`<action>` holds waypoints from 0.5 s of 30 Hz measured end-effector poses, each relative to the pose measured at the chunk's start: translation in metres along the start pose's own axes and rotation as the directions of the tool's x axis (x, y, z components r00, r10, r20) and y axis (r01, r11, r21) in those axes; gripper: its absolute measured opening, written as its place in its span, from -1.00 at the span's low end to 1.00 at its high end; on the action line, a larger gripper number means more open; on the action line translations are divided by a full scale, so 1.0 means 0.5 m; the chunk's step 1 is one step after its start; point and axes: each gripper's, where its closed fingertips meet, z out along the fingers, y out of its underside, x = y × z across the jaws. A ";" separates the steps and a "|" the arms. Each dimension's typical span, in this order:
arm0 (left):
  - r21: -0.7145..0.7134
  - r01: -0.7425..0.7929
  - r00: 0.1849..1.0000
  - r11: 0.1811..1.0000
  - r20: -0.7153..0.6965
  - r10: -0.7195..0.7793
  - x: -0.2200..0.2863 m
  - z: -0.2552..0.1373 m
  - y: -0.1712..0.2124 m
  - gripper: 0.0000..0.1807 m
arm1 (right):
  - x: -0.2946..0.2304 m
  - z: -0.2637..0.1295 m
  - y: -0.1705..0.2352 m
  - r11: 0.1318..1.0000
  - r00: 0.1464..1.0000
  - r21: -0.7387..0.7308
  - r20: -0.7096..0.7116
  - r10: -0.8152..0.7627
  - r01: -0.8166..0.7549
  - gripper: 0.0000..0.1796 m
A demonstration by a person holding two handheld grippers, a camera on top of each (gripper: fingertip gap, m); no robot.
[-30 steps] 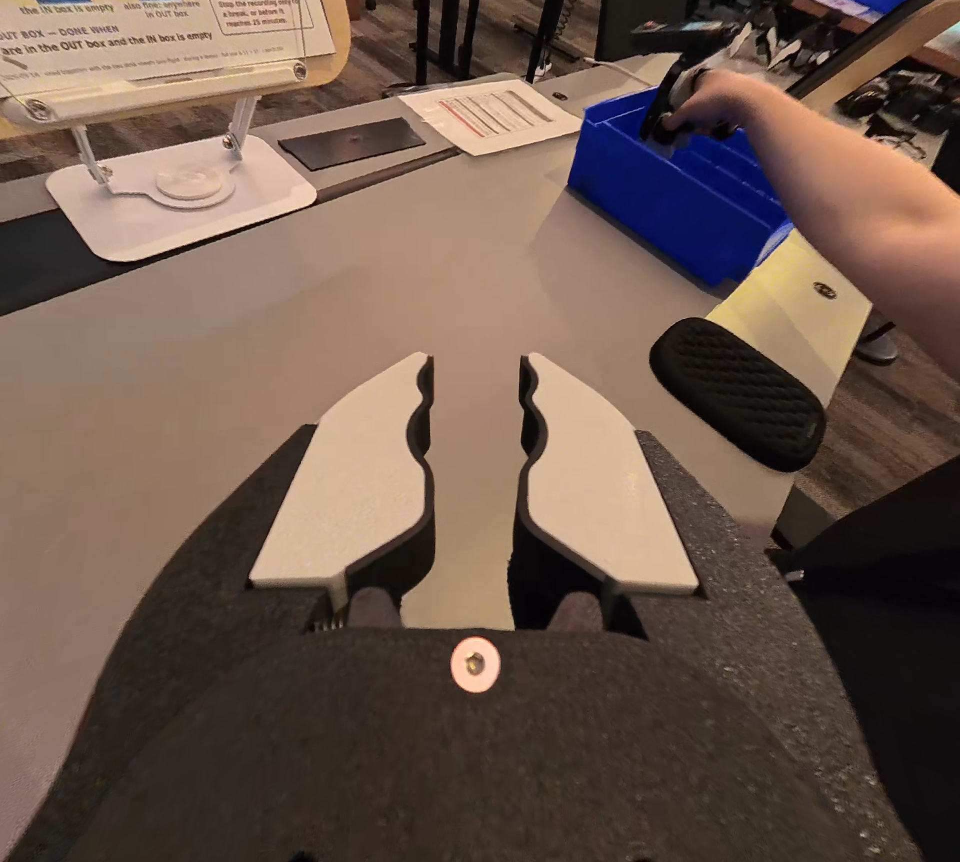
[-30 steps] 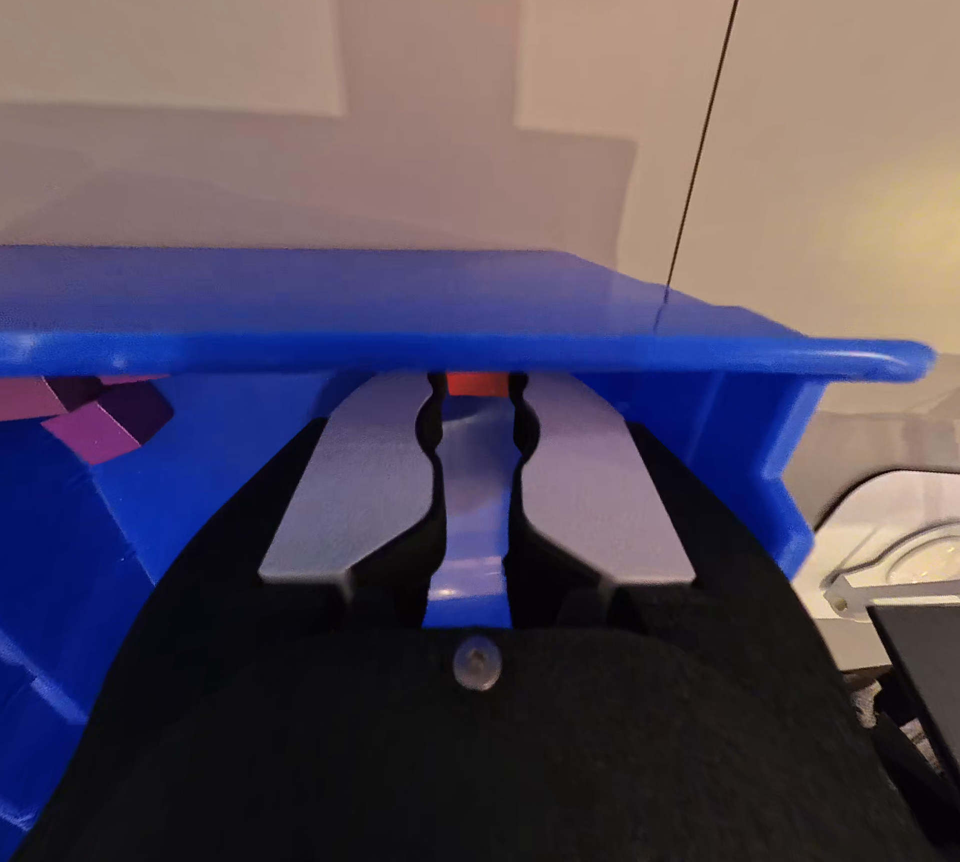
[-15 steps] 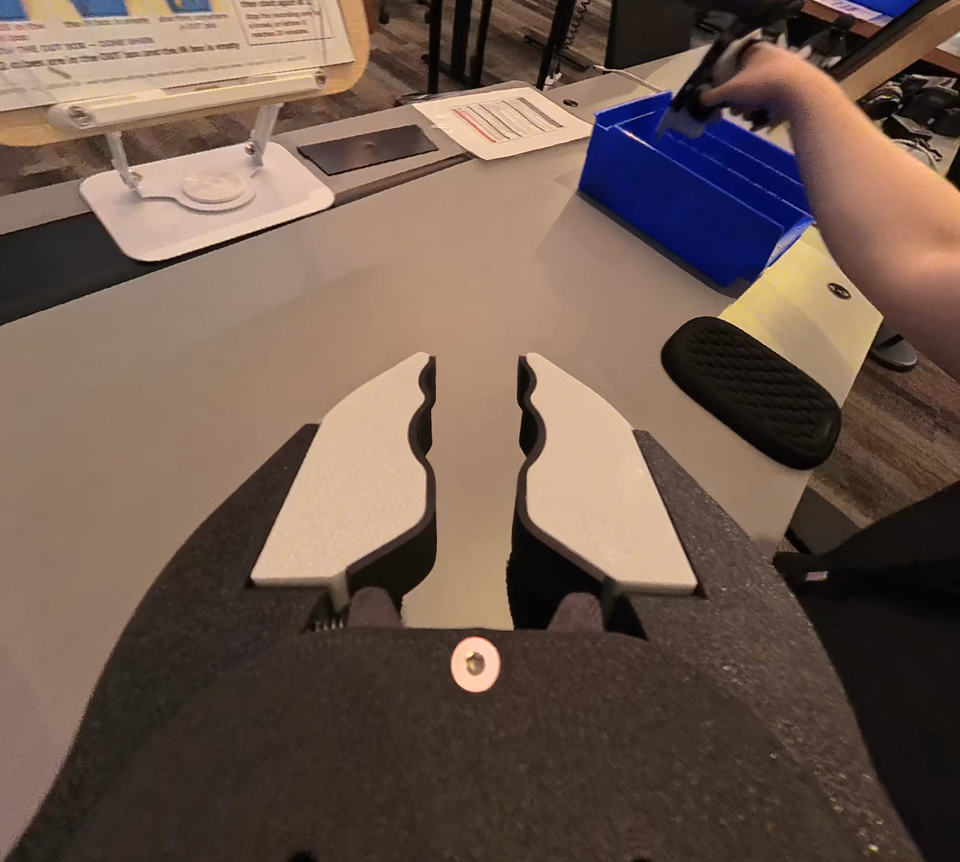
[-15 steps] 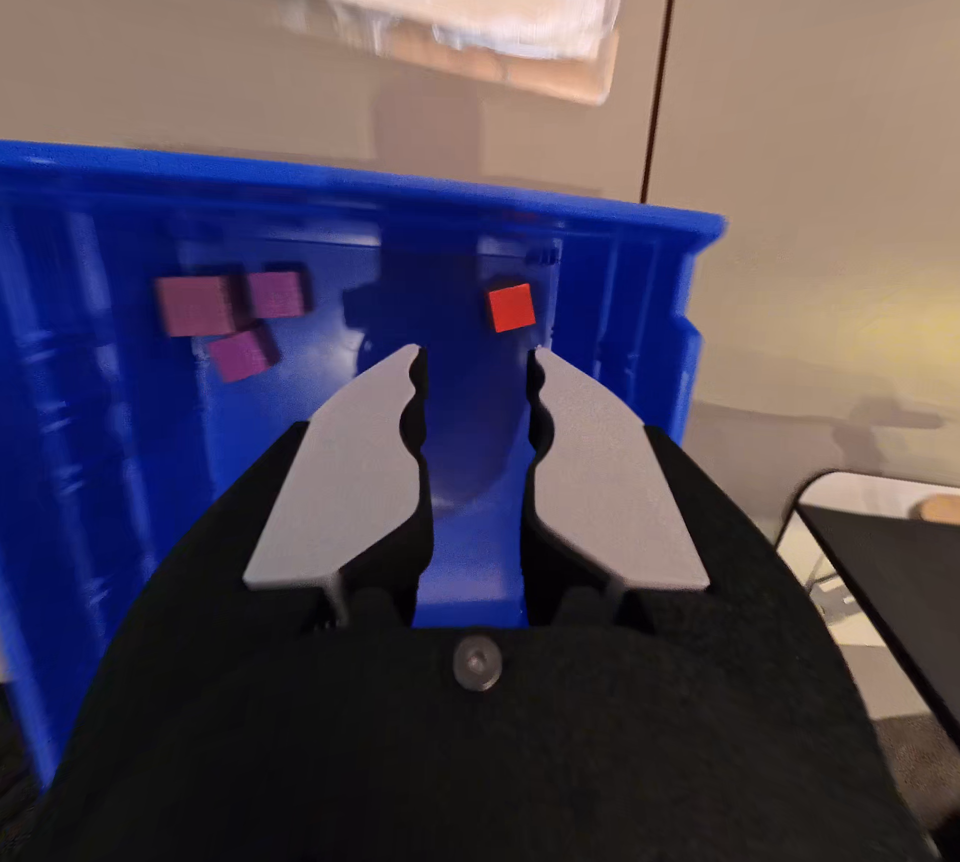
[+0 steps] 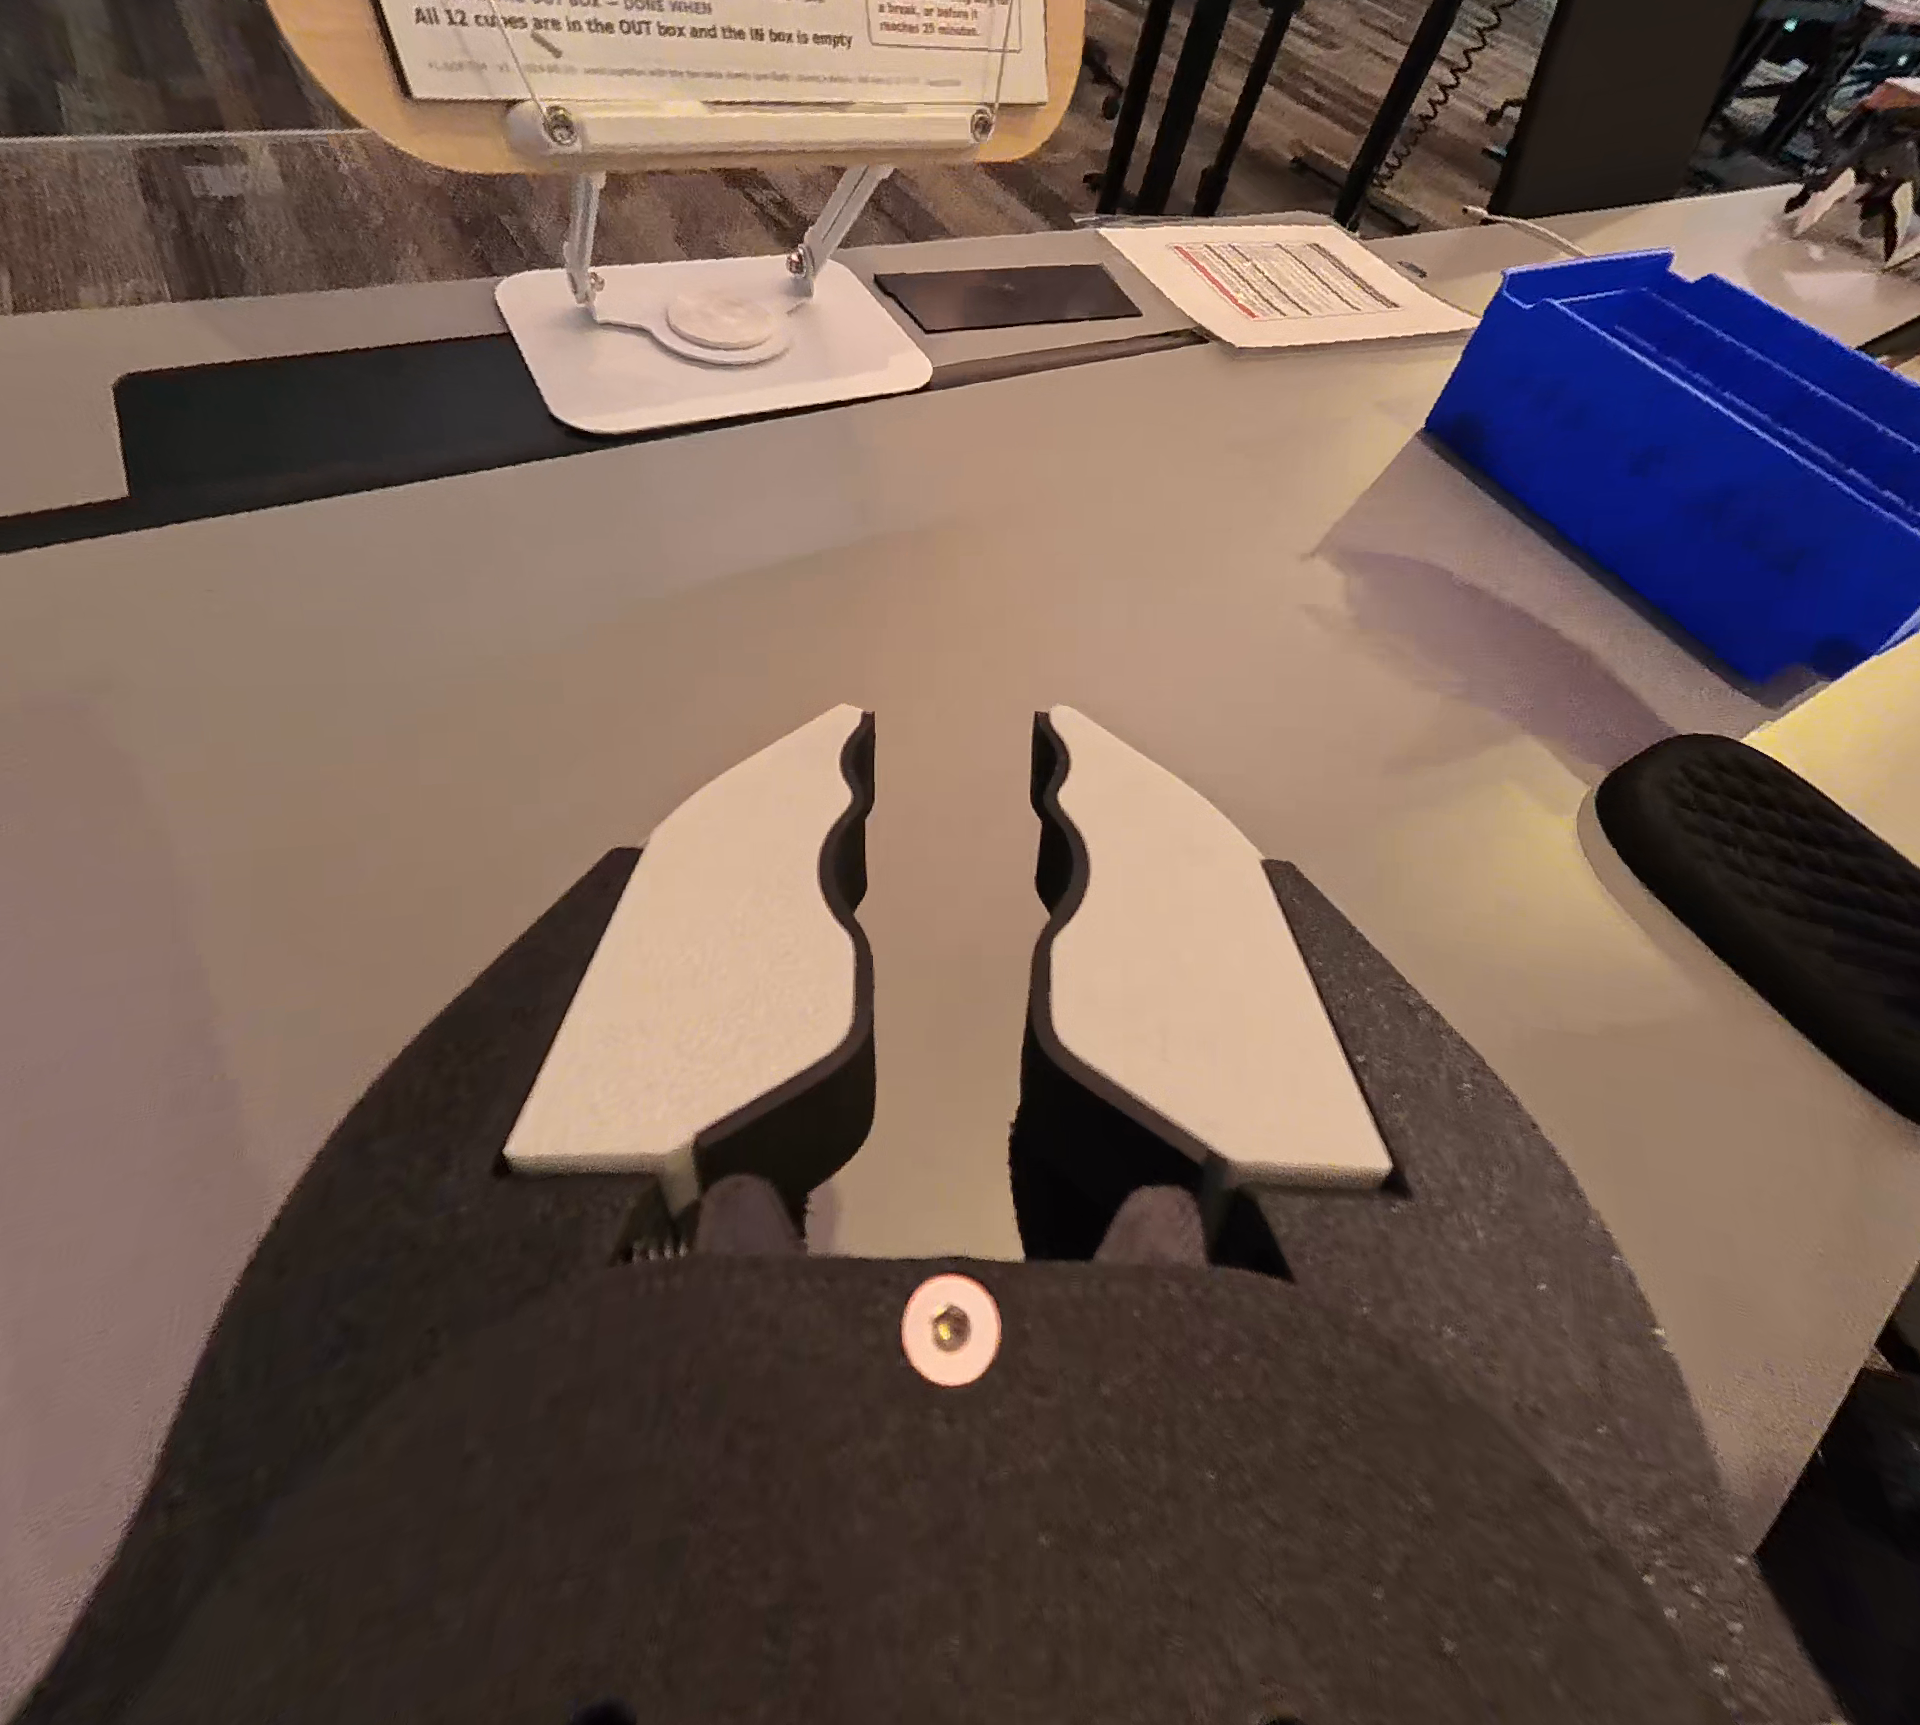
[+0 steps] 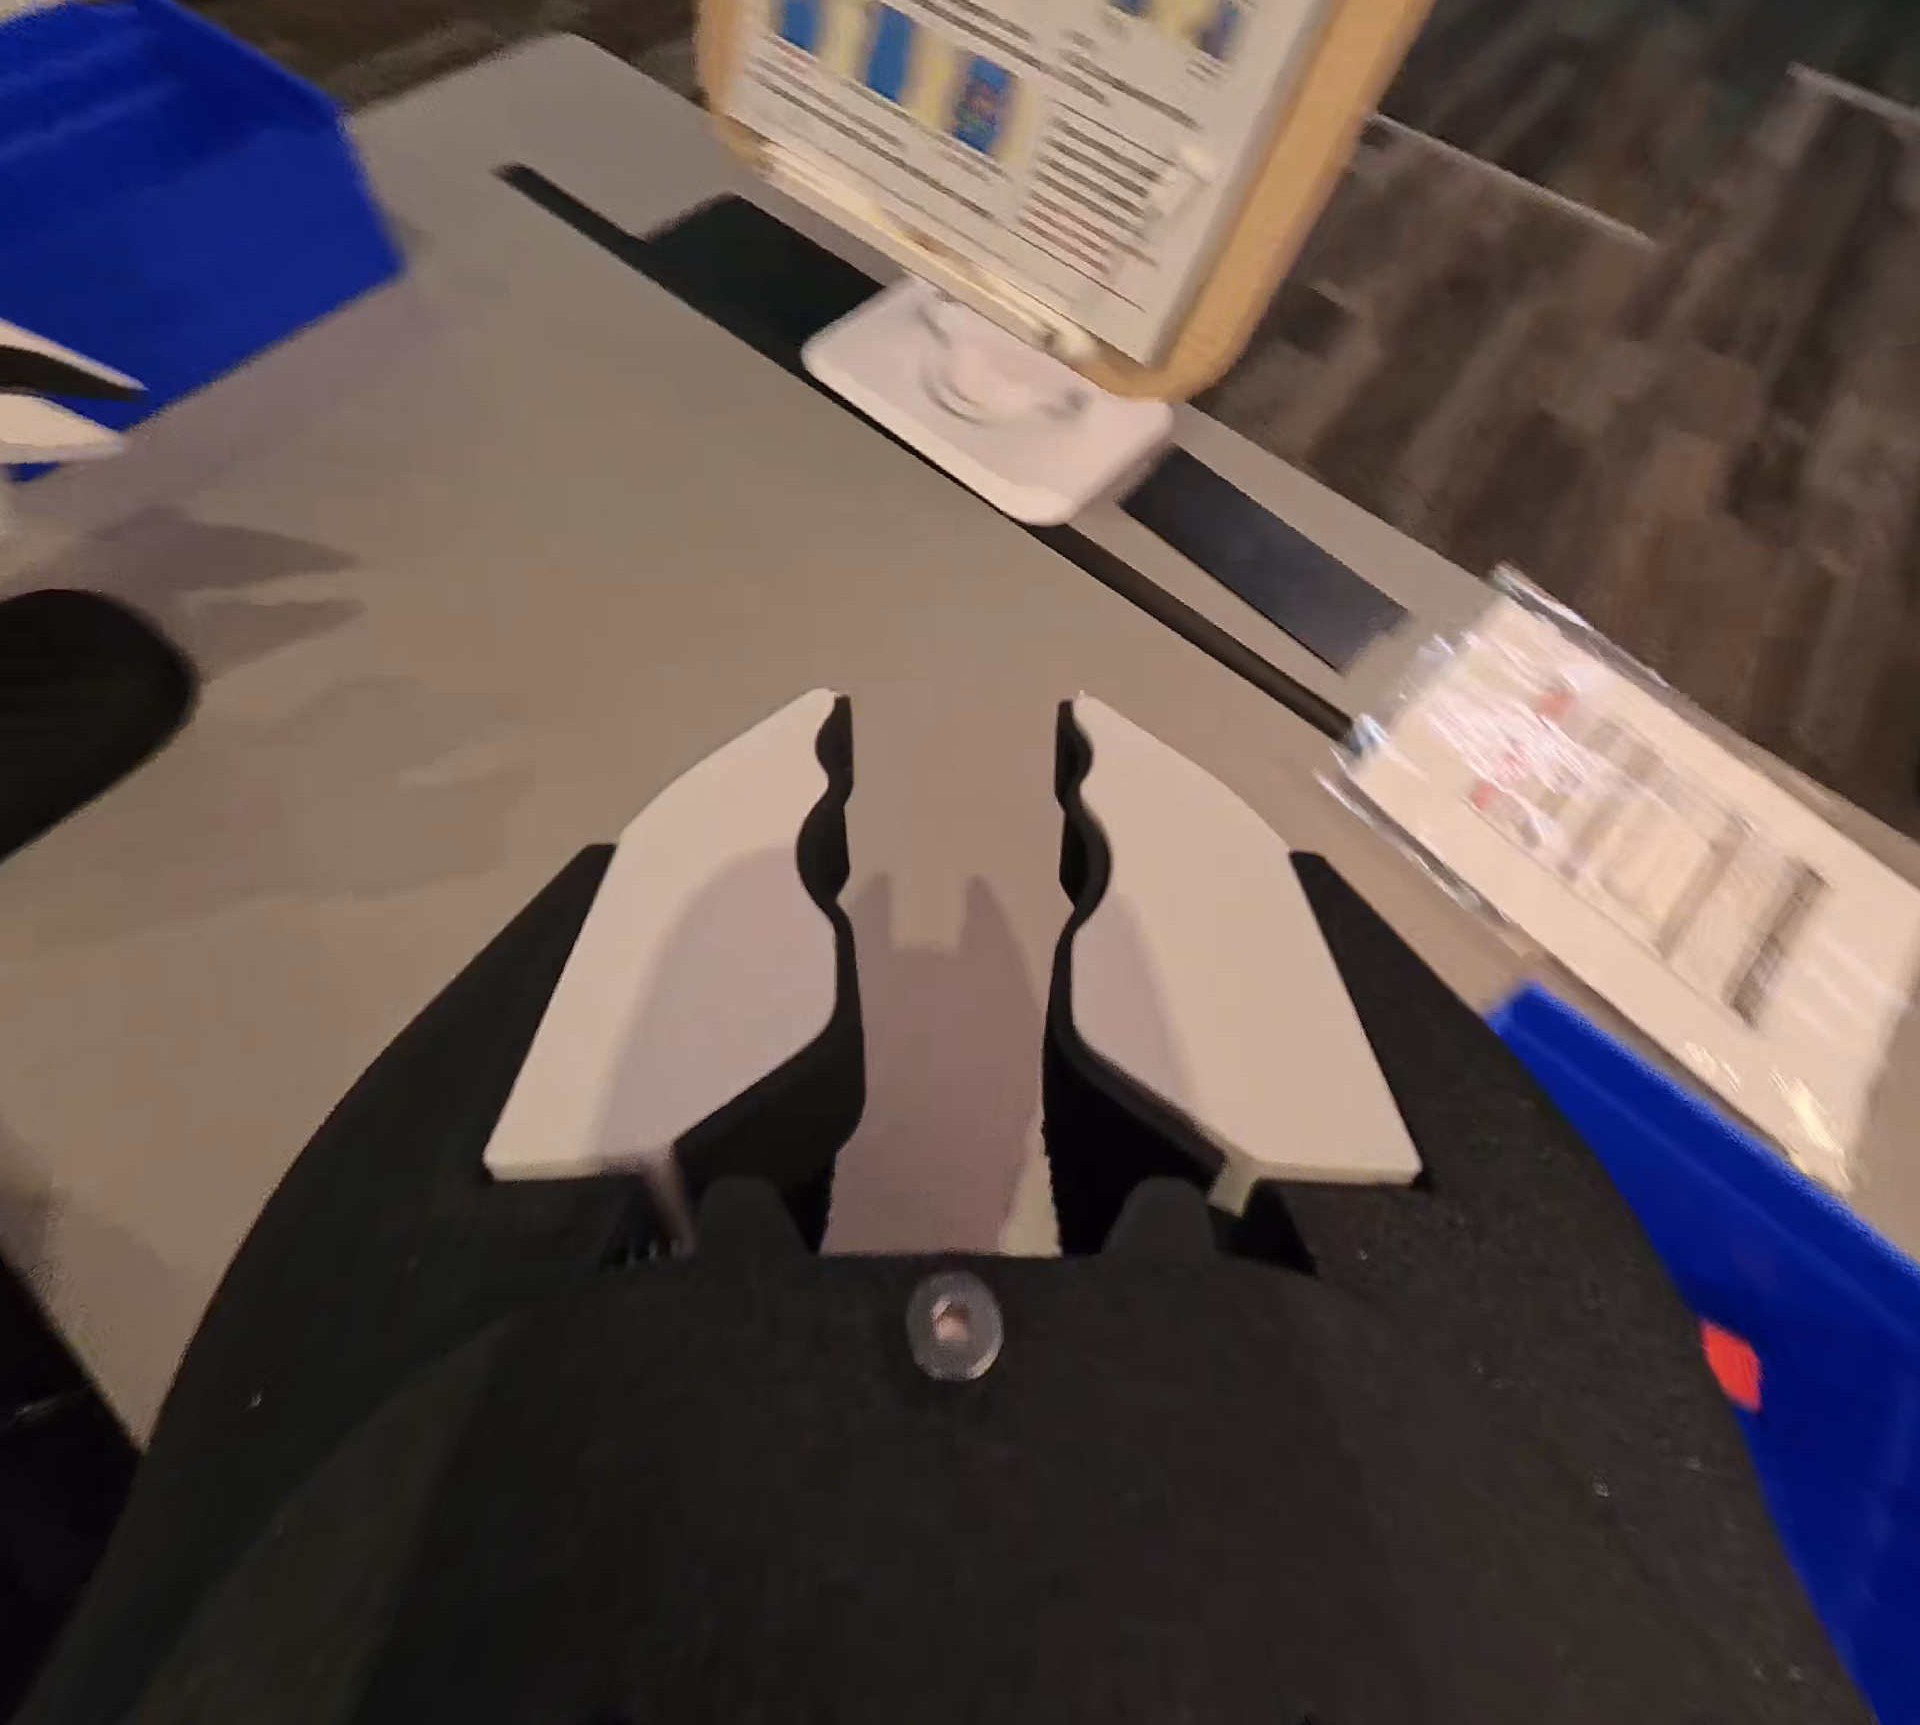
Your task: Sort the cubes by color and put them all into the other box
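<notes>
Left claw: jaws apart, nothing between them; it hovers low over the bare grey tabletop, pointing toward the sign stand at the far edge.

Right claw: jaws apart and empty; it points across the middle of the tabletop toward the same sign stand. This view is smeared by motion, so fine detail is unreliable.

Right box: blue, on the tabletop to the right of the left claw, long axis running away from the viewer. In the right wrist view its rim passes just right of the right claw's body.

Red cube: the only cube visible, a small red patch inside the right box, behind and to the right of the right claw's tips.

Left box: a second blue box, far left in the right wrist view, well apart from the first; its contents cannot be seen.

Other items: a paper sheet and a black pad lie on the tabletop.

Key relation: the right claw faces away from the right box and toward the left side. Judged from this, the next cube lies in the left box, ahead-left of the right claw; the left claw appears nearer to that box.
</notes>
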 end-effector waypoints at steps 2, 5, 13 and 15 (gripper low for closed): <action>-0.004 0.002 1.000 1.000 0.017 -0.002 -0.009 -0.011 0.013 -0.68 | -0.058 0.015 -0.028 0.999 0.997 0.030 0.066 -0.039 0.037 -0.59; -0.050 -0.021 0.996 0.999 0.089 0.025 -0.050 -0.053 0.040 -0.68 | -0.107 0.036 -0.037 0.994 0.992 0.076 0.098 -0.085 0.078 -0.60; -0.365 -0.212 0.851 0.907 0.386 0.355 -0.365 -0.284 0.062 -0.63 | -0.149 0.079 -0.011 0.980 0.964 0.033 0.177 -0.199 0.196 -0.61; -0.449 -0.280 0.840 0.849 0.314 0.443 -0.430 -0.300 0.076 -0.63 | -0.153 0.088 -0.009 0.981 0.963 0.025 0.187 -0.196 0.195 -0.62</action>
